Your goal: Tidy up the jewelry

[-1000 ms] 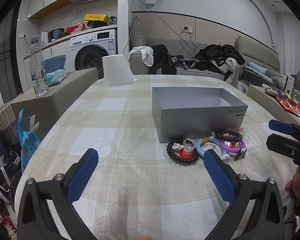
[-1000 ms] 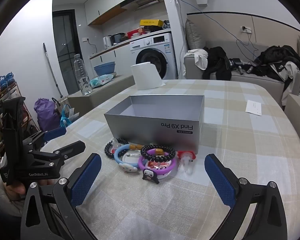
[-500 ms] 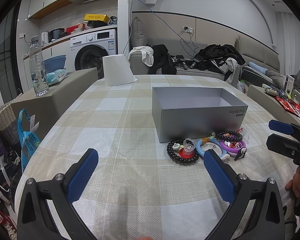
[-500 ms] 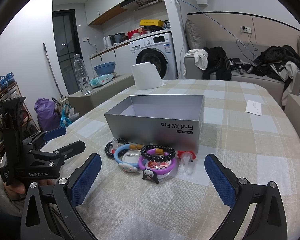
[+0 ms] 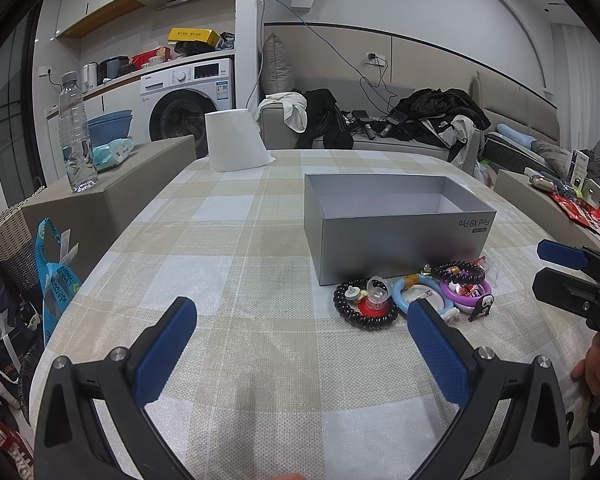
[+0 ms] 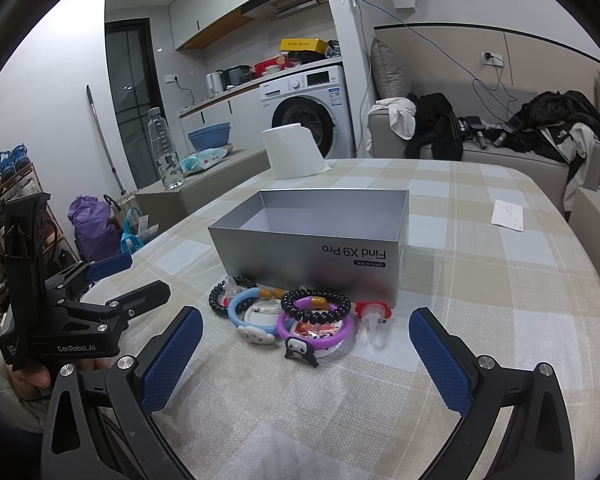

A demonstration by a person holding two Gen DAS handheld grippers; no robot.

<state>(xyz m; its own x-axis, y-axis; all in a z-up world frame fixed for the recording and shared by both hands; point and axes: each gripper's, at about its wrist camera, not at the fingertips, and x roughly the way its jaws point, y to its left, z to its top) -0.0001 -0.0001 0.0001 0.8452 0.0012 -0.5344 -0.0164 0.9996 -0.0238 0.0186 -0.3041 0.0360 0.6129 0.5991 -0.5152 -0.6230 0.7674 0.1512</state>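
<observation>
An open grey box (image 5: 396, 224) (image 6: 312, 244) stands on the checked tablecloth, empty inside. A pile of jewelry lies against its near side: a black coil bracelet (image 5: 364, 312) (image 6: 315, 305), a light blue bangle (image 5: 416, 292) (image 6: 248, 312), a purple bangle (image 5: 466, 290) (image 6: 316, 330) and red and clear toy rings (image 6: 372, 314). My left gripper (image 5: 300, 344) is open and empty, near and left of the pile. My right gripper (image 6: 306, 352) is open and empty, just in front of the pile. Each gripper shows in the other's view: the right (image 5: 568, 272), the left (image 6: 112, 280).
A white paper roll (image 5: 236, 140) stands at the table's far edge. A white card (image 6: 508, 215) lies far right on the table. A water bottle (image 5: 76, 136) stands on a side cabinet to the left. A sofa with clothes lies beyond.
</observation>
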